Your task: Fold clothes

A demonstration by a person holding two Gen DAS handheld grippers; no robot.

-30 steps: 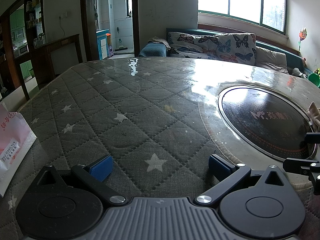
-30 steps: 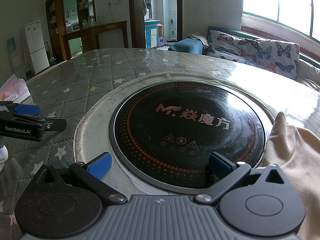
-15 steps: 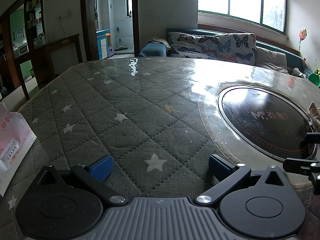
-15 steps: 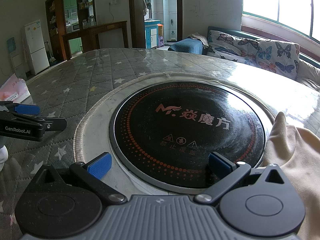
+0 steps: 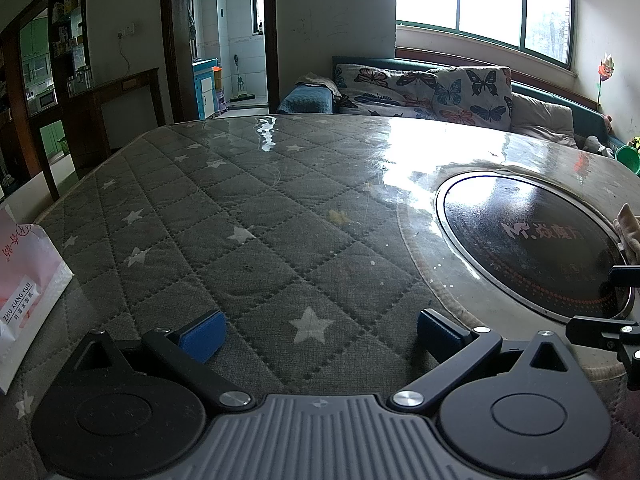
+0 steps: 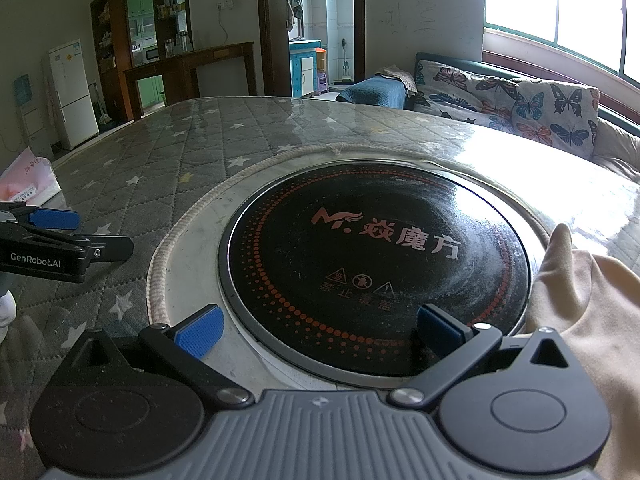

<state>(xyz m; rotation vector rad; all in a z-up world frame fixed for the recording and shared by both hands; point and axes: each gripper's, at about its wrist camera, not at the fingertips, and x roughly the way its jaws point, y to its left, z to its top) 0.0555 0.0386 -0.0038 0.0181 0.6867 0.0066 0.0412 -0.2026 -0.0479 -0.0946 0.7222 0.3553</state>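
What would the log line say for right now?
step: before first grasp | left gripper: open, empty, over quilted table cover | right gripper: open, empty, over round cooktop | beige garment: right of cooktop, untouched

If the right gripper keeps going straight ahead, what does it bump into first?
Probably the black round cooktop set into the table. The right gripper is open and points across it with nothing between its fingers. The beige cloth lies off to its right, likely outside that line.
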